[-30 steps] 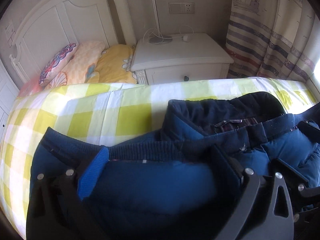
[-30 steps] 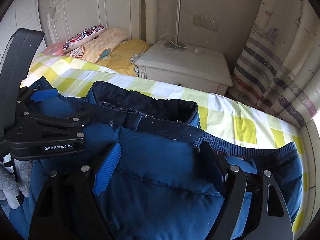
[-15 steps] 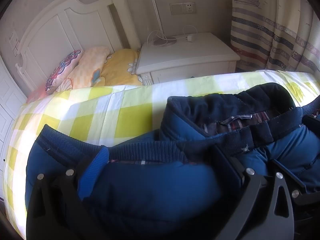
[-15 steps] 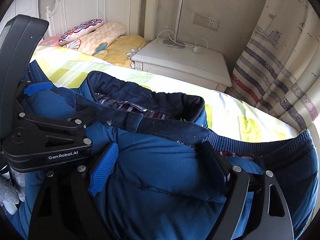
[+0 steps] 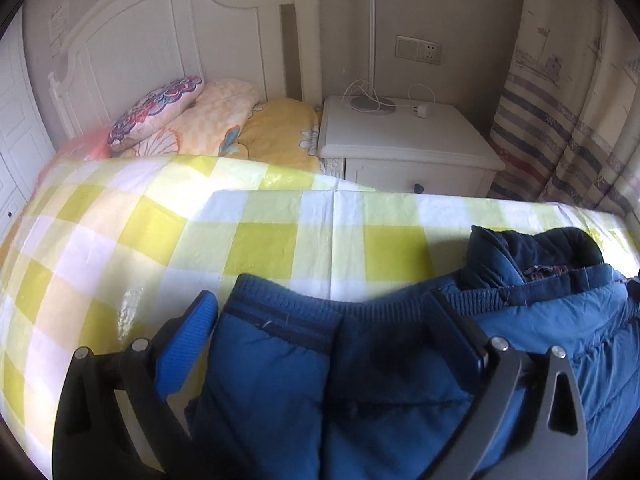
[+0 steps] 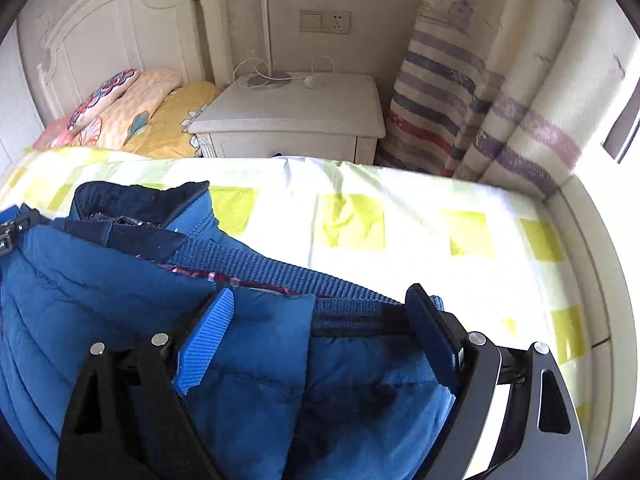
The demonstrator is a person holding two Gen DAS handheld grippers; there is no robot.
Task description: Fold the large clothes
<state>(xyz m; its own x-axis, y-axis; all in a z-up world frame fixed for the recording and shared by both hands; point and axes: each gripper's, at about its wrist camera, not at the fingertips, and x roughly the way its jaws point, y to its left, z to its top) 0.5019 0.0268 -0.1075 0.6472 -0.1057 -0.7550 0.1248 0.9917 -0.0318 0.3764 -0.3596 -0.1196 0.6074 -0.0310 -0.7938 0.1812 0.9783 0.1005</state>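
1. My left hand-held gripper (image 5: 332,328) has its fingers spread wide, with the ribbed hem of the blue padded jacket (image 5: 400,380) lying between them; it reads as released, with no pinch on the cloth.
2. My right hand-held gripper (image 6: 320,320) looks the same: fingers apart, the ribbed hem band (image 6: 280,272) running across the gap, nothing clamped.
3. The jacket lies on the bed (image 5: 260,240), on the yellow-and-white checked sheet, along the near edge. Its dark collar (image 5: 536,248) sits on top, and the hem appears to be brought up against it, so I judge one fold already laid.
4. I take the step in hand to be the end of that fold, with both grippers let go at the two hem corners.
5. The next move, as I judge it, calls for backing both grippers clear without dragging the puffy fabric open, then re-gripping one side edge to fold across toward the other.
6. The padding may spring back, so I would press it down first.
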